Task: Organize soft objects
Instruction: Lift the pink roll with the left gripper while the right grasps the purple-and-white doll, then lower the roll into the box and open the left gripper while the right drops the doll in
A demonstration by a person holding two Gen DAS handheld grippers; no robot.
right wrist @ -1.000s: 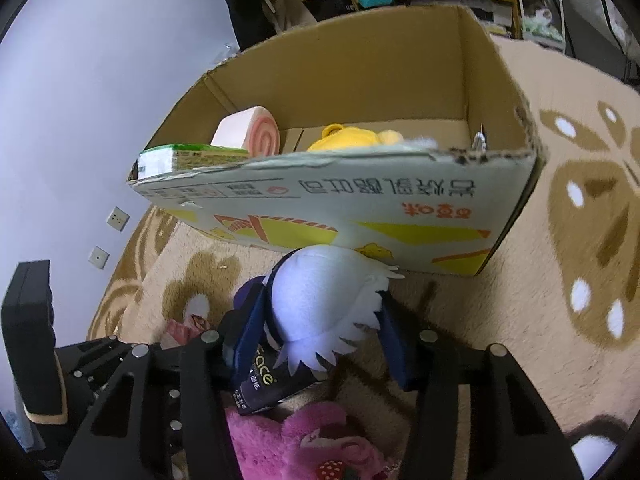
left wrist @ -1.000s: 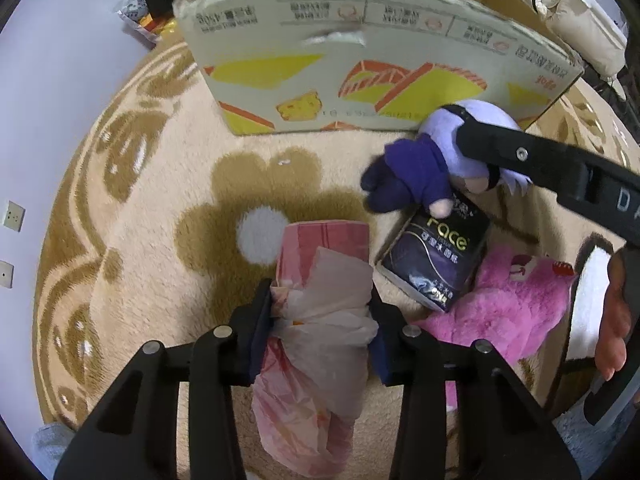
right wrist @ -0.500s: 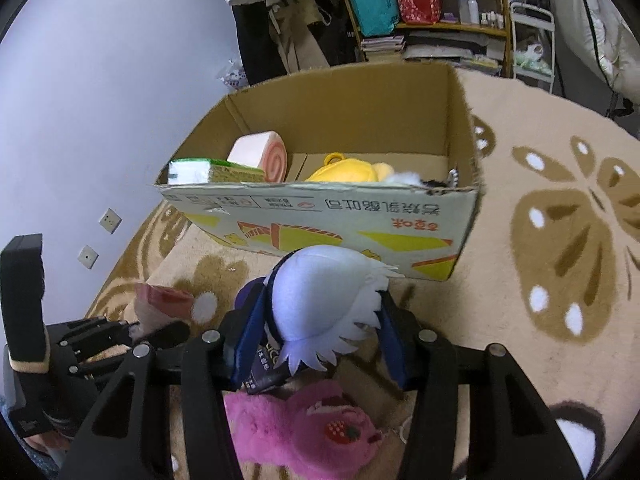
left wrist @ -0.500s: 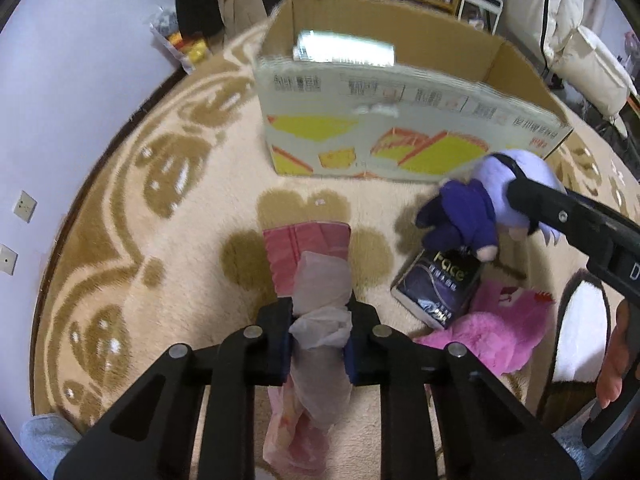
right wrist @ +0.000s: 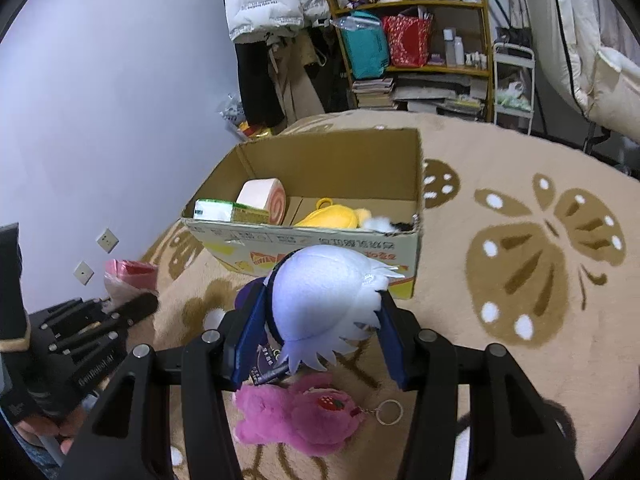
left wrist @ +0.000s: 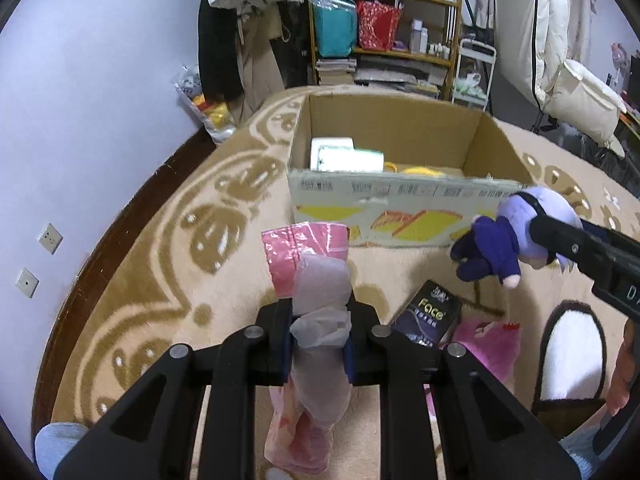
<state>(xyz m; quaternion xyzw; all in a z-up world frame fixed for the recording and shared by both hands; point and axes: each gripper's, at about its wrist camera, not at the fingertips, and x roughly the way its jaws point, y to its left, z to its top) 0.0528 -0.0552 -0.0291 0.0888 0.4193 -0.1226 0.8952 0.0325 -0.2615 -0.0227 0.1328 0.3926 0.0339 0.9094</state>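
Soft things are what I'm gathering, and both my tools are loaded. From my left wrist view, my left gripper (left wrist: 318, 334) is clamped across the middle of a pink tissue pack (left wrist: 308, 276) with white tissue spilling from it, held off the rug (left wrist: 160, 280) so the loose ends hang free rather than drag. Ahead stands the cardboard box (left wrist: 400, 208), open at the top, its near wall facing me; I hold the pack short of that wall and about level with it, so I judge the next move calls for more height to clear the rim. On the rug below lie a dark Face pack (left wrist: 428, 316) and a pink plush (left wrist: 488, 344), touching each other.

From my right wrist view, my right gripper (right wrist: 318, 330) is closed on the pale head of a purple doll (right wrist: 324, 300), its body hanging out of sight beneath. I keep it just before the box's near right corner. Inside already sit a green pack (right wrist: 224, 211), a pink swirl roll (right wrist: 264, 200) and a yellow plush (right wrist: 332, 216), with bare floor toward the far right corner.
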